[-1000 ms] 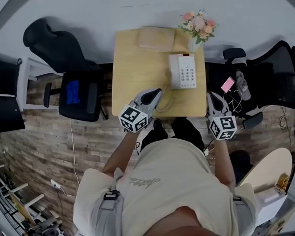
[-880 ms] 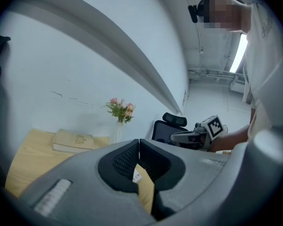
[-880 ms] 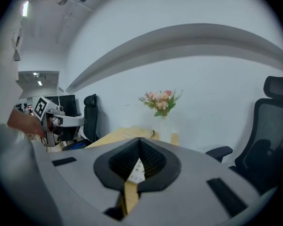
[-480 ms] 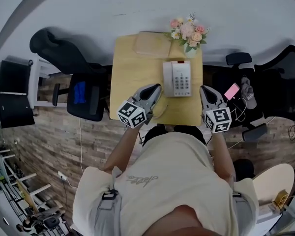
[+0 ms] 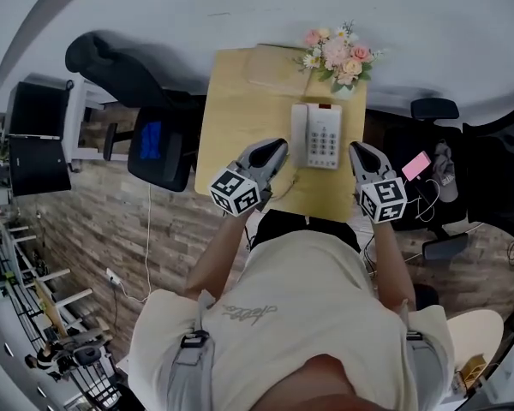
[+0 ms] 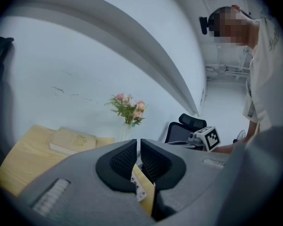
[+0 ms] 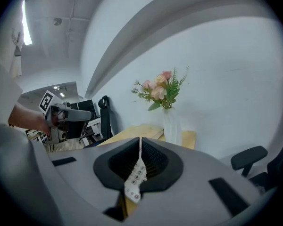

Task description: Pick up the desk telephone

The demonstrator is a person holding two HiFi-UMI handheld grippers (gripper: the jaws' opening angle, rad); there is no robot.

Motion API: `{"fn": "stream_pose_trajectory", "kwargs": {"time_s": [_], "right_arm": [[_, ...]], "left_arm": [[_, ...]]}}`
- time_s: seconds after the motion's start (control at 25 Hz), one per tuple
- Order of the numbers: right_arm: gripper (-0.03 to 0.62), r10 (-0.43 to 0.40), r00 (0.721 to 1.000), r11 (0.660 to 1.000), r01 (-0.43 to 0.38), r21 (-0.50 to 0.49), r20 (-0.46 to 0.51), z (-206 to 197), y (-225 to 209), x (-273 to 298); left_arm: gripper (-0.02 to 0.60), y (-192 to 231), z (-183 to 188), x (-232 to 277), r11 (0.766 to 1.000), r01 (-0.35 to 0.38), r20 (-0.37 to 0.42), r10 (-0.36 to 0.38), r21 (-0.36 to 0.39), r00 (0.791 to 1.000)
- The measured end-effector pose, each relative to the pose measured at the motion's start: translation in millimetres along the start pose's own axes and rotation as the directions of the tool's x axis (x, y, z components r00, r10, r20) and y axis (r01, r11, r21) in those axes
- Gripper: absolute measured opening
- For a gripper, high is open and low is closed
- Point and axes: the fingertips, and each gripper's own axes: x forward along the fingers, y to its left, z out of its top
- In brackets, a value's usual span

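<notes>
A white desk telephone [image 5: 318,135] with a grey keypad lies on the right half of the wooden desk [image 5: 240,127], handset on its left side. My left gripper [image 5: 279,145] is shut and empty, its tip just left of the phone's near corner. At the desk's right edge my right gripper [image 5: 357,149] is also shut and empty, close beside the phone. In the left gripper view the shut left gripper [image 6: 139,143] hides most of the phone [image 6: 140,192]. Below the shut right gripper [image 7: 140,140], the right gripper view shows a strip of the phone's keypad [image 7: 134,180].
A vase of pink flowers [image 5: 338,50] and a tan book [image 5: 274,65] stand at the desk's far end by the wall. A black office chair [image 5: 150,139] is left of the desk, another chair [image 5: 437,110] right. A pink object [image 5: 417,165] lies near cables on the right.
Both grippers have moved forward along the desk and now flank the telephone's near end. Their jaws have stayed shut. The head view has shifted slightly.
</notes>
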Motion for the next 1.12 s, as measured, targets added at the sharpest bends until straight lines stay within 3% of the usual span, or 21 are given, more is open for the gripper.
{"fn": "stream_pose_trajectory", "kwargs": {"time_s": [0.12, 0.24, 0.32, 0.64, 0.76, 0.92, 1.12], "right_arm": [[0.023, 0.026, 1.000, 0.998, -0.025, 0.059, -0.017, -6.1, -5.2, 12.7], [0.055, 0.048, 0.998, 0.994, -0.044, 0.098, -0.044, -11.1, -5.7, 21.9], [0.063, 0.066, 0.995, 0.990, -0.057, 0.129, -0.068, -16.1, -6.9, 29.4], [0.131, 0.103, 0.979, 0.948, -0.043, 0.316, -0.177, -53.6, -35.2, 65.9], [0.155, 0.118, 0.966, 0.927, -0.025, 0.373, -0.228, -73.0, -46.8, 82.1], [0.158, 0.129, 0.956, 0.875, 0.016, 0.483, -0.265, -99.5, -64.3, 102.2], [0.158, 0.184, 0.925, 0.847, 0.022, 0.531, -0.331, -124.3, -73.1, 118.0]], "left_arm": [[0.053, 8.5, -8.1, 9.9, 1.000, 0.009, -0.019, -0.009, -0.025, 1.000], [0.147, 14.9, -16.8, 19.5, 0.997, 0.033, -0.042, -0.036, -0.070, 0.998], [0.157, 22.9, -23.1, 25.3, 0.993, 0.043, -0.054, -0.049, -0.111, 0.997], [0.230, 75.6, -77.6, 46.3, 0.946, 0.030, -0.154, -0.085, -0.324, 0.984], [0.249, 100.8, -100.0, 51.9, 0.906, -0.002, -0.188, -0.086, -0.424, 0.978], [0.277, 118.3, -128.5, 61.3, 0.830, 0.000, -0.223, -0.150, -0.558, 0.963], [0.313, 122.3, -146.8, 76.8, 0.759, 0.028, -0.231, -0.232, -0.650, 0.945]]}}
